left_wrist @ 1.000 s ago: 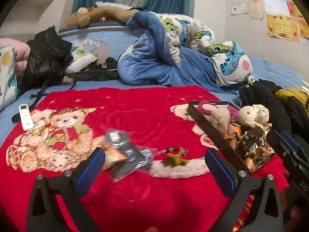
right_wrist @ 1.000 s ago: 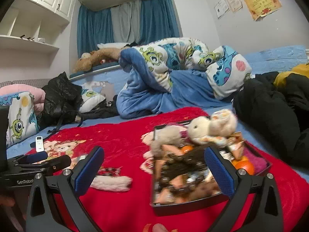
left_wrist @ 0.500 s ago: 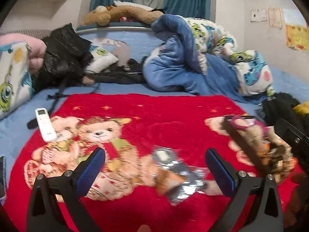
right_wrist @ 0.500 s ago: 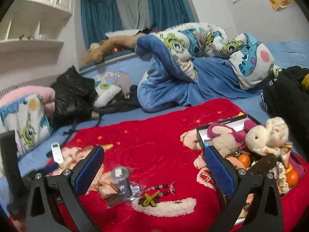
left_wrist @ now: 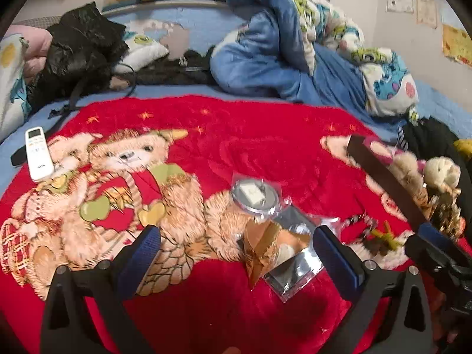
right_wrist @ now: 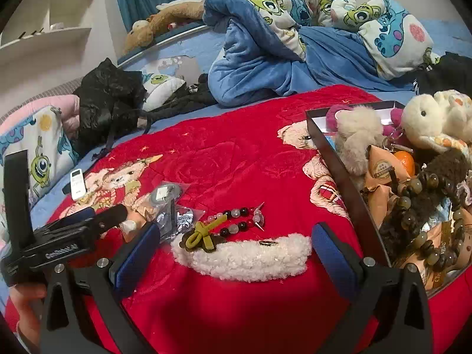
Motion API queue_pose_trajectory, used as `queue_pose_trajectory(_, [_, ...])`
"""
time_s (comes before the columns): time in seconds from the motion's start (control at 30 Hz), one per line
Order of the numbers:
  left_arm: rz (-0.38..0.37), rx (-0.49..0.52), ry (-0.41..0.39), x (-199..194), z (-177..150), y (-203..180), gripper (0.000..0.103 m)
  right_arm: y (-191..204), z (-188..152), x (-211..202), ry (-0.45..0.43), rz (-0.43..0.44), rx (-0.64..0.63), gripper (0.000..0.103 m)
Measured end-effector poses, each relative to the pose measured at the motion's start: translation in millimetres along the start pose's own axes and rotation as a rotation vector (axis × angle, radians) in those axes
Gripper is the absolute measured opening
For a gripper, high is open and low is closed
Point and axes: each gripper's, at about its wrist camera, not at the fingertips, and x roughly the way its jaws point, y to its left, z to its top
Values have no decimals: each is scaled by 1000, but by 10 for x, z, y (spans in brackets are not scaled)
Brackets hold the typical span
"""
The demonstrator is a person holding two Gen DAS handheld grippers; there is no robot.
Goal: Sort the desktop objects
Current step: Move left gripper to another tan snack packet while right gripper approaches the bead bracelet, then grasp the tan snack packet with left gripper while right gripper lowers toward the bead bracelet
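On a red blanket (left_wrist: 265, 153), the left gripper (left_wrist: 236, 249) spreads wide and empty over an orange snack packet (left_wrist: 261, 244) and a silver foil pouch (left_wrist: 295, 268), which lie between its pads toward 3 o'clock. The right gripper (right_wrist: 236, 247), equally wide, frames a white fuzzy band (right_wrist: 250, 255) and bead bracelet (right_wrist: 239, 218). Only the right view shows the contents of the black box (right_wrist: 339, 177) at 2 o'clock, piled with plush toys (right_wrist: 424, 118).
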Motion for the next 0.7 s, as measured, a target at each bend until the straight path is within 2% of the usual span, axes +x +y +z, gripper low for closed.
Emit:
queue_pose_trajectory(0.2, [-2, -10, 53, 130, -10, 14, 103, -2, -27, 110, 48, 18, 0, 103])
queue_pose_trajectory(0.37, [-23, 19, 140, 319, -22, -36, 103, 24, -36, 159, 65, 9, -12, 103])
queue_pose_trajectory(0.47, [-4, 35, 126, 298, -19, -76, 103, 77, -41, 220, 86, -13, -42, 103])
queue_pose_trajectory(0.7, [19, 0, 133, 388, 81, -11, 103, 220, -55, 256, 106, 3, -122, 103])
